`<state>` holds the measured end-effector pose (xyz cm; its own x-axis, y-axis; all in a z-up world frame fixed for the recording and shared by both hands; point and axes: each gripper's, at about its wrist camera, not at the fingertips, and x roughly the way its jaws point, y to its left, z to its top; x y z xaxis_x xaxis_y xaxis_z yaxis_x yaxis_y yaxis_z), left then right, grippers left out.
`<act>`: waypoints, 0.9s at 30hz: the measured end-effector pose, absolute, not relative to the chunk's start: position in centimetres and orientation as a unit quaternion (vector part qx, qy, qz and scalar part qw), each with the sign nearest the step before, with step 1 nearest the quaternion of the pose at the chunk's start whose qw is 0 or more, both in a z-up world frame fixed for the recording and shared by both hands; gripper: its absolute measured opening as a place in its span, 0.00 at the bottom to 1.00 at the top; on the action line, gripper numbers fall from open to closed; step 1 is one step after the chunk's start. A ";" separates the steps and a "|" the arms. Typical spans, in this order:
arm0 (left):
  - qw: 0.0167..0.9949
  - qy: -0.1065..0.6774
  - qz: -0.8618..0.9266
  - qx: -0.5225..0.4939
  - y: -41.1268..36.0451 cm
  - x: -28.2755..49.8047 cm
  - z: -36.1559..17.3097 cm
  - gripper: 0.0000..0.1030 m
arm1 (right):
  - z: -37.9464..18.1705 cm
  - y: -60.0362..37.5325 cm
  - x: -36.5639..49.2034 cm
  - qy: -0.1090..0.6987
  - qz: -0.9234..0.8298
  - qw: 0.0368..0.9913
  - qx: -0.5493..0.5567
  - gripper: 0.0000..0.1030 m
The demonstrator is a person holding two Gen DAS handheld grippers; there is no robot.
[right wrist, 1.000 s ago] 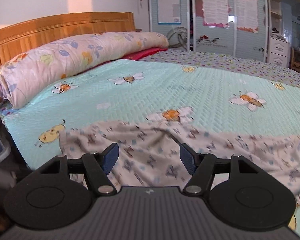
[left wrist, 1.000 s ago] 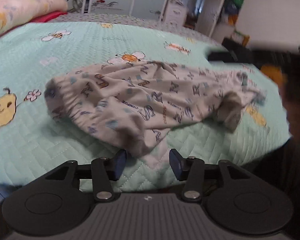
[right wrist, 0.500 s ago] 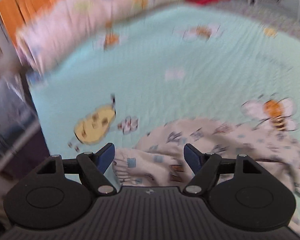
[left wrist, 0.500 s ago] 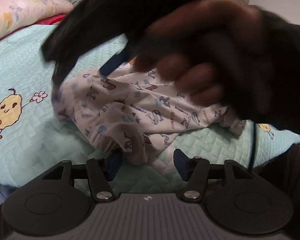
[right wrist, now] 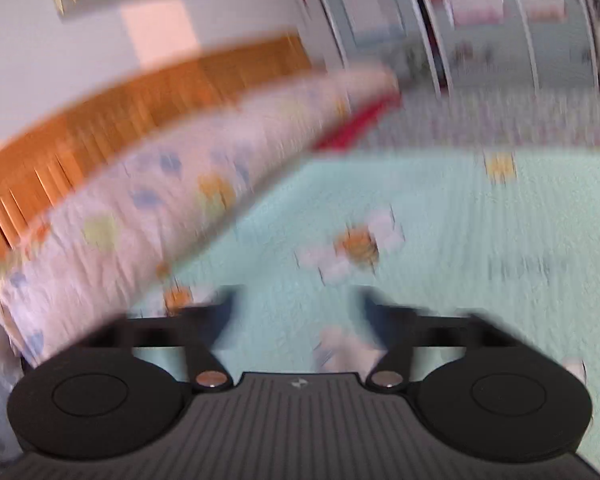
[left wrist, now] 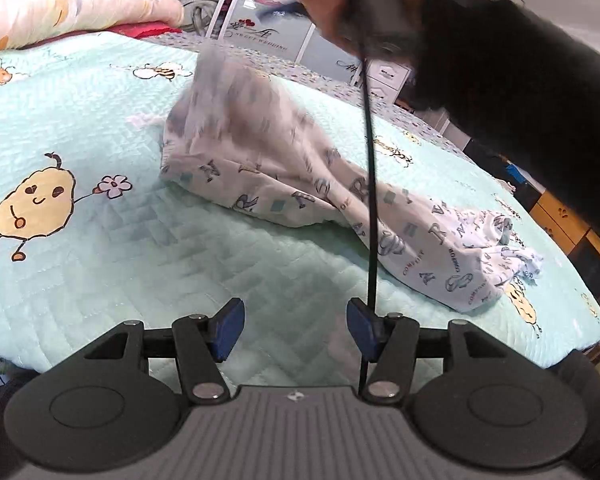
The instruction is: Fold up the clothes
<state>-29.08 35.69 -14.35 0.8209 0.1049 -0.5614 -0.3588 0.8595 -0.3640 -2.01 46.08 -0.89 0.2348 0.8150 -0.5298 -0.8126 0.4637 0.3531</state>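
A white garment printed with letters [left wrist: 380, 216] lies crumpled on the mint bedspread [left wrist: 100, 128]. Its left end [left wrist: 220, 92] stands lifted and blurred, reaching up towards the person's hand [left wrist: 332, 4] at the top of the left wrist view. My left gripper [left wrist: 295, 326] is open over bare bedspread, short of the garment, with nothing between its fingers. In the blurred right wrist view my right gripper [right wrist: 298, 312] has its jaws wide and opening. A pale scrap of cloth [right wrist: 340, 350] shows low between them, near the right finger; no pad presses on it.
A rolled floral quilt [right wrist: 140, 220] lies along the wooden headboard [right wrist: 140, 92] at the left. A black cable [left wrist: 370, 160] hangs from the hand across the garment. A dark sleeve [left wrist: 520, 60] fills the upper right. Wardrobe doors [right wrist: 500, 40] stand beyond the bed.
The garment's near edge has left my left gripper's jaws and sits farther off. The hand with the right gripper swept across and up, lifting the garment's left end. The right view swung to the headboard.
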 end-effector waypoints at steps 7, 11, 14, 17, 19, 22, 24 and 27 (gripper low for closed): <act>0.924 0.256 0.139 -0.246 35.8 -29.8 -14.2 0.58 | -6.1 31.5 -4.7 0.366 0.463 0.806 0.044 0.76; 0.923 0.261 0.146 -0.240 35.2 -29.4 -14.1 0.58 | -8.0 22.5 -6.1 0.334 0.388 0.859 -0.010 0.76; 0.923 0.265 0.151 -0.233 34.7 -28.8 -14.0 0.58 | -9.1 15.7 -6.4 0.323 0.324 0.889 -0.033 0.76; 0.922 0.266 0.165 -0.227 34.2 -28.1 -14.0 0.58 | -10.0 8.9 -5.5 0.350 0.261 0.899 0.014 0.76; 0.923 0.261 0.176 -0.221 33.9 -28.0 -13.6 0.58 | -10.5 5.2 -5.3 0.359 0.231 0.903 0.043 0.76; 0.923 0.251 0.196 -0.218 33.7 -28.0 -12.9 0.58 | -11.5 0.5 -5.0 0.369 0.198 0.904 0.083 0.76; 0.921 0.247 0.209 -0.219 33.9 -27.8 -12.3 0.58 | -12.3 -1.9 -4.3 0.382 0.180 0.898 0.127 0.76; 0.922 0.239 0.225 -0.207 34.5 -27.3 -10.8 0.58 | -13.8 -4.7 -2.8 0.411 0.163 0.869 0.224 0.77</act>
<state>-27.27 34.55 -10.84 0.7846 0.3160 -0.5334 -0.5140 0.8126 -0.2748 -2.83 -4.69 -13.82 0.6094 0.4674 -0.6404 -0.0987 0.8462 0.5236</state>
